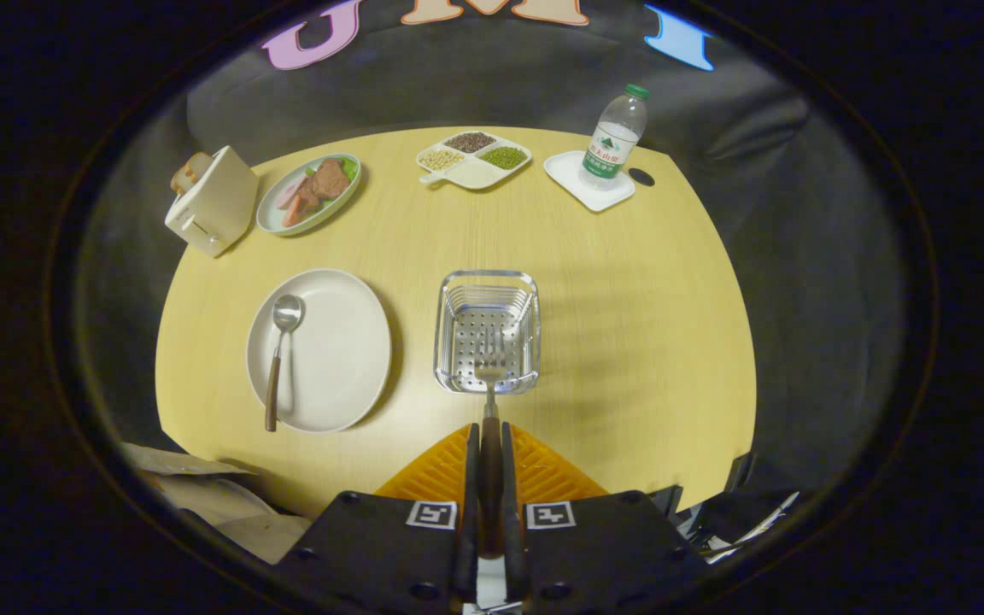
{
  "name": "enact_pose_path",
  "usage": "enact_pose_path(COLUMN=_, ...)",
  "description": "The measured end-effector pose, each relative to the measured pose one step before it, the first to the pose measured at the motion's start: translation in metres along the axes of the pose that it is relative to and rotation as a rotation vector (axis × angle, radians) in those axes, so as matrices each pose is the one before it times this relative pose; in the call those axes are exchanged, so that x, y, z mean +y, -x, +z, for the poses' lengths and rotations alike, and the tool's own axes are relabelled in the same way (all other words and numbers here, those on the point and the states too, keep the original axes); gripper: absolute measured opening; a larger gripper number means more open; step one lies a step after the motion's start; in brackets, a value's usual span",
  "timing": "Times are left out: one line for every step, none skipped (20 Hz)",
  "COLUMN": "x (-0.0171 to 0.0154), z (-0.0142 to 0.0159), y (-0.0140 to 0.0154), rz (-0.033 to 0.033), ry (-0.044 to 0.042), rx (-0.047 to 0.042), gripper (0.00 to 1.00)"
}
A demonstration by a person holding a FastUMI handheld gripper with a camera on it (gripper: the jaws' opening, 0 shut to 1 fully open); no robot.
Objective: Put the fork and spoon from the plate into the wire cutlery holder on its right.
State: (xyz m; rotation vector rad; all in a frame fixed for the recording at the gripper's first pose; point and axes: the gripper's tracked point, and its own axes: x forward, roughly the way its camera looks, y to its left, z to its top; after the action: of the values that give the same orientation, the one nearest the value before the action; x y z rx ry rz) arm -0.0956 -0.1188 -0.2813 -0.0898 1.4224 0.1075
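1. Gripper view: the gripper (490, 444) is clamped on the fork (489, 376). Both fingers (469, 478) press on the dark handle, which runs straight forward between them.
2. Fork position: the tines project just ahead of the fingertips and appear over the near rim of the wire cutlery holder (487, 329). Whether the tines already sit inside the basket or hang above it cannot be told from this angle.
3. Governing relation: the holder lies directly ahead of the gripper, on the same line as the fork's long axis. In my judgement the coming move needs little sideways correction; it turns on carrying the fork forward and lowering it past the near rim before release.
4. Spoon (278, 359): it rests on the plate (338, 350), bowl toward the far side, handle pointing toward the gripper and overhanging the near rim. Its long axis runs roughly parallel to the fingers, off to the left of the holder.
5. Task status, as judged: fork in hand and not yet released; spoon not yet taken.
6. Risk, as judged: the tines could catch on the near rim if lowered too early.
7. Other items stand well beyond on the surface (629, 342), clear of the working line.
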Motion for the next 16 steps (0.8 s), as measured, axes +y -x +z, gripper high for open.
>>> enact_pose_path(x=0.00090, z=0.00417, y=0.00158, rz=0.00472, ry=-0.01118, rx=-0.01256, gripper=0.35)
enact_pose_path(x=0.00332, z=0.00614, y=0.00219, rz=0.01514, ry=-0.01288, rx=-0.02418, gripper=0.46)
enact_pose_path(x=0.00085, z=0.00541, y=0.00122, rz=-0.00238, ry=-0.00787, rx=-0.02925, gripper=0.57)
enact_pose_path(x=0.00167, z=0.00717, y=0.00042, rz=0.00082, ry=-0.01315, rx=-0.03589, gripper=0.68)
enact_pose_path(x=0.00258, z=0.00577, y=0.00358, rz=0.00084, ry=-0.01749, rx=-0.03237, gripper=0.79)
enact_pose_path(x=0.00655, z=0.00548, y=0.00004, rz=0.00876, ry=-0.02006, rx=-0.03381, gripper=0.90)
enact_pose_path(x=0.00578, z=0.00528, y=0.00035, rz=0.00240, ry=-0.01634, rx=-0.03434, gripper=1.00)
enact_pose_path(x=0.00633, z=0.00395, y=-0.00101, rz=0.00437, ry=-0.01111, rx=-0.03755, gripper=1.00)
enact_pose_path(x=0.00761, z=0.00624, y=0.00082, rz=0.00537, ry=-0.00533, rx=-0.04494, gripper=1.00)
enact_pose_path(x=0.00771, z=0.00491, y=0.00039, rz=0.00337, ry=-0.00187, rx=-0.04726, gripper=1.00)
enact_pose_path(x=0.00743, z=0.00390, y=-0.00043, rz=0.00069, ry=0.00041, rx=-0.04257, gripper=1.00)
enact_pose_path(x=0.00868, z=0.00218, y=-0.00037, rz=-0.00045, ry=0.00076, rx=-0.03724, gripper=1.00)
enact_pose_path(x=0.00947, z=0.00187, y=-0.00047, rz=0.00737, ry=0.00142, rx=-0.03210, gripper=1.00)
enact_pose_path(x=0.01160, z=0.00008, y=-0.00096, rz=0.01044, ry=0.00061, rx=-0.02269, gripper=1.00)
enact_pose_path(x=0.01142, z=-0.00143, y=-0.00076, rz=0.01520, ry=0.00189, rx=-0.01503, gripper=0.99)
enact_pose_path(x=0.01156, z=-0.00407, y=-0.00194, rz=0.01525, ry=0.00422, rx=-0.00868, gripper=0.99)
